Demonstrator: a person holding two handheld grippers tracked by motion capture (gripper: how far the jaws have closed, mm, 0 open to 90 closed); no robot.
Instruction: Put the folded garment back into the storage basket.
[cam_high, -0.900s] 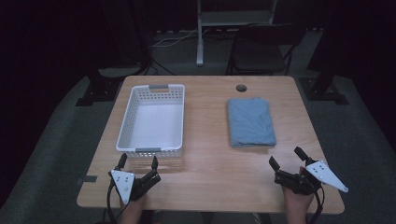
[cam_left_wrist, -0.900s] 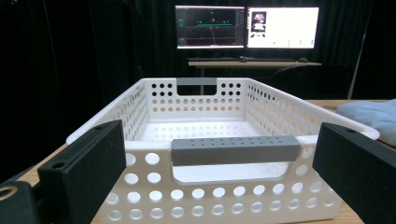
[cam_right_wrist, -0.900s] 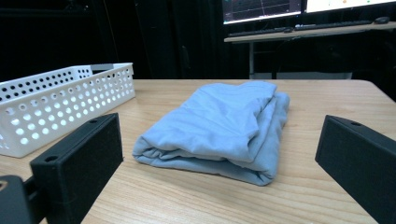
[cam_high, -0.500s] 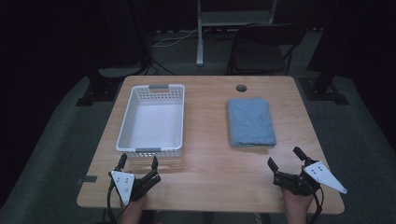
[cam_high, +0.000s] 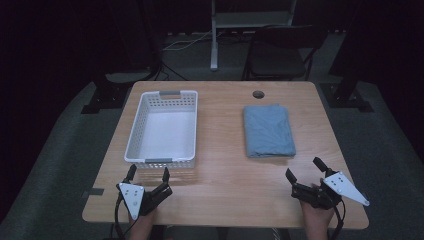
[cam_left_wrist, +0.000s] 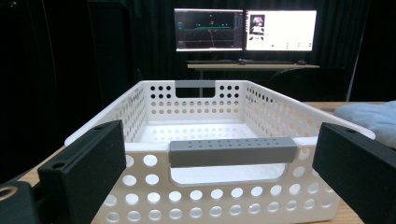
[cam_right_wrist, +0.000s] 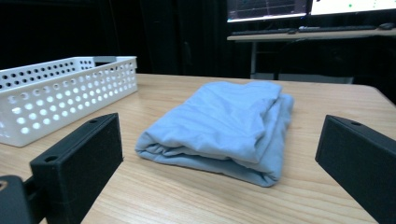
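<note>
A wooden table is seen from above, with a white perforated basket set at about ten o'clock from its centre and a folded light-blue cloth laid flat at about two o'clock, the two well apart. A small round hole is cut in the tabletop at twelve o'clock from the cloth. The left gripper is held at the near edge, at six o'clock from the basket and just short of its near wall; its jaws are spread wide with nothing between them. In the left gripper view the basket's grey near handle is framed between the two black jaws, and the basket's interior is seen bare. The right gripper is held near the table's near right corner, at about five o'clock from the cloth and apart from it; its jaws are likewise spread wide and nothing is gripped. In the right gripper view the cloth is seen lying ahead between the jaws, its rounded fold turned toward the camera, with the basket at ten o'clock from it. Two lit monitors are seen on a desk beyond the table.
</note>
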